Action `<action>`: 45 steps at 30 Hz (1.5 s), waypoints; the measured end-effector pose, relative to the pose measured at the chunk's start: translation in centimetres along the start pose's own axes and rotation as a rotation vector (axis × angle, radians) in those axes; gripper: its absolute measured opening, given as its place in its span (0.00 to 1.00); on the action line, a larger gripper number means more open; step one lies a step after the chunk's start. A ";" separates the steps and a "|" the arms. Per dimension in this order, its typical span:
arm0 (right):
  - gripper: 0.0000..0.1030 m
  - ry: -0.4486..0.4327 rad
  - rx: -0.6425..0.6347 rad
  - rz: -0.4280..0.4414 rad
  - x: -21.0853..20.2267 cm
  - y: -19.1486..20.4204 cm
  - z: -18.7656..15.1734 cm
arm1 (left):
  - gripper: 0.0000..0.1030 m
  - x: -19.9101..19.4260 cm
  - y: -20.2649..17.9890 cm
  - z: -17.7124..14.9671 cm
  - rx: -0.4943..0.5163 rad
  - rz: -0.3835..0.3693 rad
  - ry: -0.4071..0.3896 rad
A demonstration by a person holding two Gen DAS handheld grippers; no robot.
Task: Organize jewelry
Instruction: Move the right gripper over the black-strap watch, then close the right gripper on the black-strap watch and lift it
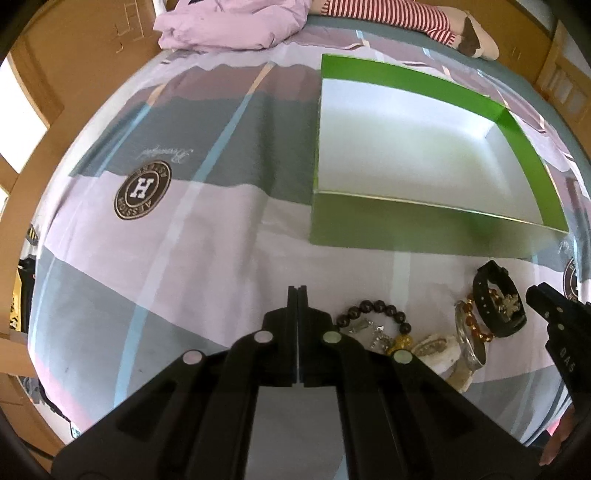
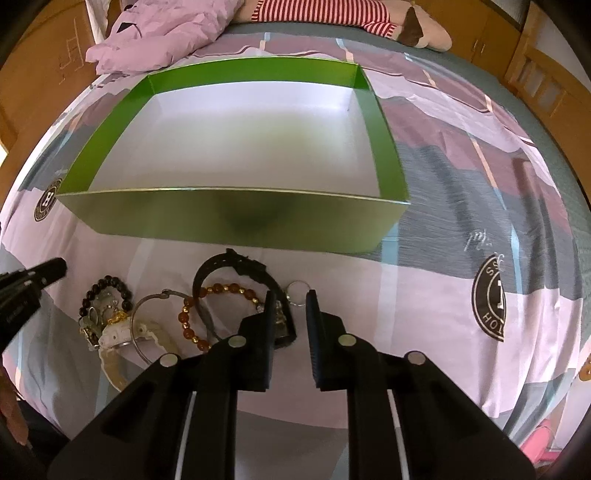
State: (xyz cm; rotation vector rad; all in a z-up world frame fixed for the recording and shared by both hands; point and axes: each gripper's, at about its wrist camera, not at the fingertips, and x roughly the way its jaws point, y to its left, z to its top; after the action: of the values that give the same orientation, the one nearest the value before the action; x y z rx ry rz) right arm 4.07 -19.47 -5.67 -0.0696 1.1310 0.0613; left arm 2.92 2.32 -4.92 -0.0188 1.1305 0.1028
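A pile of jewelry lies on the bedsheet in front of an open green box (image 1: 406, 225) (image 2: 236, 221) with a bare white floor. My left gripper (image 1: 297, 291) is shut with nothing in it, left of a dark bead bracelet (image 1: 376, 312); its tip (image 2: 55, 267) also shows in the right wrist view. My right gripper (image 2: 291, 299) (image 1: 543, 295) stands over the pile with a gap between its fingers, and a small silver ring (image 2: 297, 293) lies in that gap. A black watch (image 2: 236, 267) lies partly under its left finger (image 2: 269, 317). An amber bead bracelet (image 2: 188, 317), a silver bangle (image 2: 147, 306) and a white watch (image 2: 118, 334) lie further left.
Beyond the box lie a crumpled pink garment (image 2: 159, 40) and a plush toy in red-striped cloth (image 2: 332, 11). A wooden bed frame (image 1: 44, 162) curves round the mattress. Round brown logos (image 1: 142, 192) (image 2: 489, 295) are printed on the sheet.
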 end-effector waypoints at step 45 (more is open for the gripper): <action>0.15 0.021 0.012 -0.022 0.8 -0.2 -0.2 | 0.00 -0.1 -0.7 -0.5 0.039 0.023 0.007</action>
State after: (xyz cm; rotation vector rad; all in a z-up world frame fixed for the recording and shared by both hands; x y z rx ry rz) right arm 4.26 -19.63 -6.45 -0.0723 1.1510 0.0339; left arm 2.48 1.63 -5.11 0.0290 1.1397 0.1015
